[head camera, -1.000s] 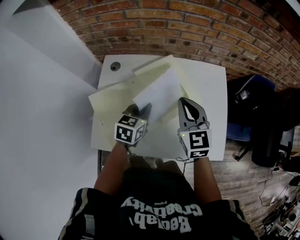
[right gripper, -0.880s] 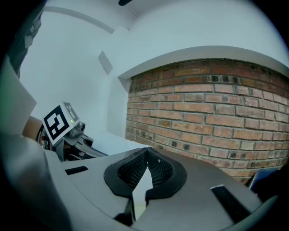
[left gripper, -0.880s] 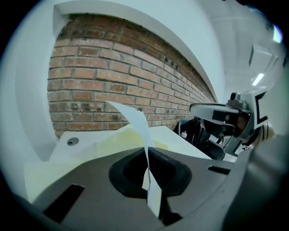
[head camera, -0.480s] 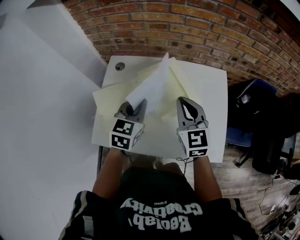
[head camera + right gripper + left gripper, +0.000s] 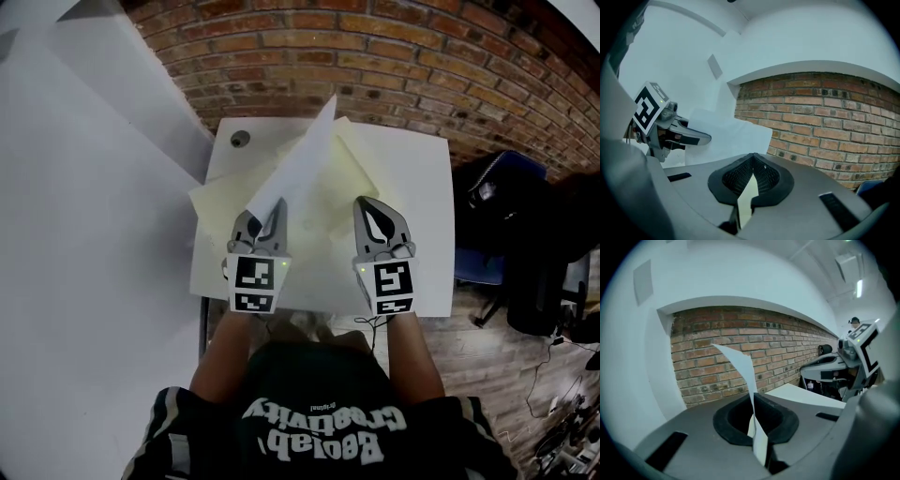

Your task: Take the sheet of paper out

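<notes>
A white sheet of paper (image 5: 298,164) rises steeply from my left gripper (image 5: 267,212), which is shut on its near corner. In the left gripper view the sheet (image 5: 740,366) curls upward from between the closed jaws (image 5: 753,401). Under it a cream folder (image 5: 323,246) lies spread on the white table (image 5: 424,187). My right gripper (image 5: 373,202) rests low over the folder's right side. In the right gripper view its jaws (image 5: 752,159) meet at the tip with a cream strip of the folder (image 5: 746,199) between them. That view also shows the left gripper (image 5: 670,133) and the sheet (image 5: 733,136).
A round hole (image 5: 241,139) sits in the table's far left corner. A brick wall (image 5: 394,56) runs behind the table, and a white partition (image 5: 84,187) stands at the left. To the right are a dark chair (image 5: 506,202) and cables on the wooden floor.
My left gripper has risen and rolled upright, drawing the sheet from lying flat on the folder to standing steeply above it. The right gripper has hardly moved.
</notes>
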A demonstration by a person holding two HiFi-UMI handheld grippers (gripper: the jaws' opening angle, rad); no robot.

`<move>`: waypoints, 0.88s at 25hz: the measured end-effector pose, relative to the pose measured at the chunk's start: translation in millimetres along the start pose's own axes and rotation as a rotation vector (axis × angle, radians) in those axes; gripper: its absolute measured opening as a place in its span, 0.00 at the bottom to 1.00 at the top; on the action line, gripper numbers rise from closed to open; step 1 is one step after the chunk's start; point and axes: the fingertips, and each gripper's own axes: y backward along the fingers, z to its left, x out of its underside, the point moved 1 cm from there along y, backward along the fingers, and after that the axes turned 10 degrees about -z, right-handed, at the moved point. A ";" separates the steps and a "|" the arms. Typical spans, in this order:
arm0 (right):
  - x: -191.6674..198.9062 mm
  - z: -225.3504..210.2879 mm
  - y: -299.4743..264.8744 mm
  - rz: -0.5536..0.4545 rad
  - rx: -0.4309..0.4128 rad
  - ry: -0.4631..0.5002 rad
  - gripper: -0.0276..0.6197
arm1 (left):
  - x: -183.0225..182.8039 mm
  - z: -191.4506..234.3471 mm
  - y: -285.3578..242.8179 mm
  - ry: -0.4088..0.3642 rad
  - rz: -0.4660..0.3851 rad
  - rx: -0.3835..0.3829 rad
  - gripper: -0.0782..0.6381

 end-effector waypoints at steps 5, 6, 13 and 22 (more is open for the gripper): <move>-13.9 18.3 9.0 0.004 0.044 0.022 0.03 | -4.3 8.7 17.2 0.014 -0.033 0.038 0.11; -16.7 22.4 11.9 0.005 0.053 0.026 0.03 | -6.0 9.4 21.7 0.015 -0.040 0.047 0.11; -31.3 47.0 37.4 -0.003 0.122 0.058 0.03 | -15.7 10.9 52.2 0.025 -0.099 0.091 0.11; -39.3 54.9 88.1 -0.021 0.198 0.083 0.03 | -23.9 -17.4 83.4 0.028 -0.158 0.130 0.11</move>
